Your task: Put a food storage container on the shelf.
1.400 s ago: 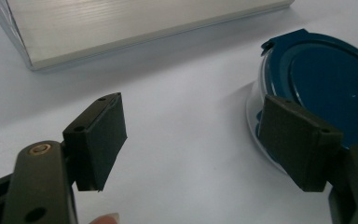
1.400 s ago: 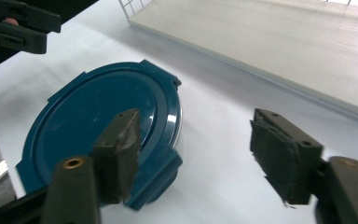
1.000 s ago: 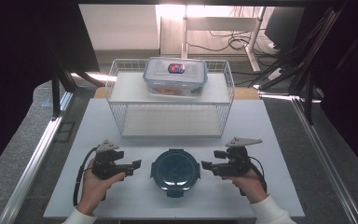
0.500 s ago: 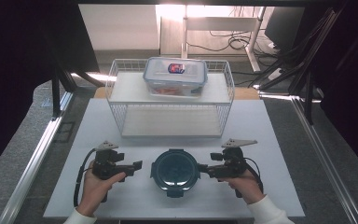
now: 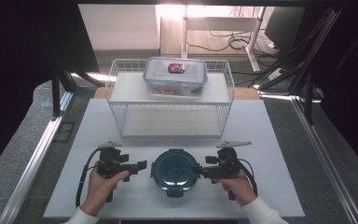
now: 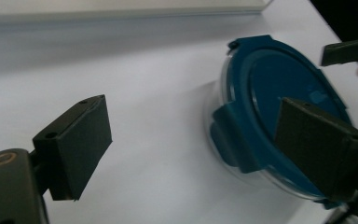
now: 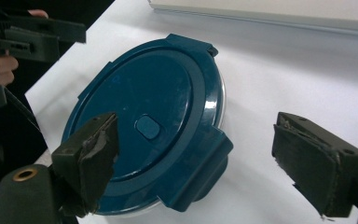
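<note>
Landmark: round clear container with dark blue clip-on lid (image 5: 174,171), sitting on the white table (image 5: 270,140) near the front edge, midway between the two grippers.

Left of the container: left gripper (image 5: 139,165), held in the person's left hand (image 5: 103,183), black cable looping down behind it. Jaws point right at the container, just short of its left rim, not touching. In the left gripper view the jaws are spread wide with nothing between them; the container (image 6: 279,116) lies ahead, its left side clip near the right-hand jaw, which overlaps the lid in view.

Centre: the container's lid is on, four clip tabs around the rim, a small oval button in the middle of the lid as seen in the right gripper view (image 7: 154,126).

Behind the container: white wire two-level rack (image 5: 119,84), standing well apart from it toward the far side of the table. On the rack's top shelf, rectangular clear food box with grey-blue clip lid and a red-blue label (image 5: 175,74), some red contents inside, too small to tell what.

Right of the container: right gripper (image 5: 196,170), held in the person's right hand (image 5: 235,184), white sleeve at the wrist. Jaws point left at the container, at its right rim; contact cannot be told. In the right gripper view the jaws are wide apart, gripping nothing, and the container's near clip sits in the gap between them.
</note>
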`<action>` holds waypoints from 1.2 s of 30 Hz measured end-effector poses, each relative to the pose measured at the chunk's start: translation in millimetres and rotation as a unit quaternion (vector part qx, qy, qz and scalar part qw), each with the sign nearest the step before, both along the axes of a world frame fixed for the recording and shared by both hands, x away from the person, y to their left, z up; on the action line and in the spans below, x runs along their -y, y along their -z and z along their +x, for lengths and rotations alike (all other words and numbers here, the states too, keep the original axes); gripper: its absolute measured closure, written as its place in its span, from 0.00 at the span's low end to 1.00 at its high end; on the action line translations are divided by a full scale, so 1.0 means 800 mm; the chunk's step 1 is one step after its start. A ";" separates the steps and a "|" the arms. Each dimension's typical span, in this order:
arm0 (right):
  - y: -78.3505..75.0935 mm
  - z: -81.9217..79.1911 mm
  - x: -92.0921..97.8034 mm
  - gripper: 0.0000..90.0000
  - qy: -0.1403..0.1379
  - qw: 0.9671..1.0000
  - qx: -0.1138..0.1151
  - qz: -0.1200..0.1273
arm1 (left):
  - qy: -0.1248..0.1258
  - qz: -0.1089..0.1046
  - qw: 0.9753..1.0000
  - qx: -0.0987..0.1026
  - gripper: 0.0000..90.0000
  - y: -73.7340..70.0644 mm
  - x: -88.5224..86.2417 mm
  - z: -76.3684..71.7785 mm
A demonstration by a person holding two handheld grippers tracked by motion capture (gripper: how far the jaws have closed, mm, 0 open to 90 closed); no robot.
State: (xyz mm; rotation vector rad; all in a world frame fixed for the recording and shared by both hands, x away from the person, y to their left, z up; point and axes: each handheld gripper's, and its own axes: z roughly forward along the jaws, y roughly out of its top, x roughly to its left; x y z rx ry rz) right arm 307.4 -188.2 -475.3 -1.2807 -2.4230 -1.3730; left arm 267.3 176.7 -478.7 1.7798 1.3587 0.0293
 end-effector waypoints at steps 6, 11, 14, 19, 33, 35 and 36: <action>0.009 0.001 0.002 0.16 0.016 0.999 -0.037 0.024 | 0.015 -0.034 0.999 -0.030 0.12 0.010 0.012 0.011; 0.019 0.001 -0.002 0.16 0.019 0.998 -0.052 0.023 | 0.025 -0.059 0.996 -0.057 0.12 0.023 0.019 0.019; 0.024 0.001 -0.005 0.17 0.015 0.998 -0.061 0.026 | 0.030 -0.066 0.995 -0.068 0.12 0.029 0.022 0.021; 0.031 -0.001 -0.011 0.17 0.015 0.996 -0.081 0.032 | 0.046 -0.081 0.992 -0.085 0.17 0.038 0.031 0.022; 0.045 -0.002 -0.017 0.29 0.017 0.989 -0.133 0.064 | 0.089 -0.120 0.981 -0.126 0.30 0.051 0.046 0.022; 0.047 0.000 -0.013 0.32 0.021 0.986 -0.145 0.076 | 0.082 -0.130 0.979 -0.135 0.33 0.051 0.044 0.023; 0.047 0.001 -0.011 0.34 0.023 0.986 -0.147 0.081 | 0.076 -0.138 0.978 -0.138 0.34 0.052 0.042 0.022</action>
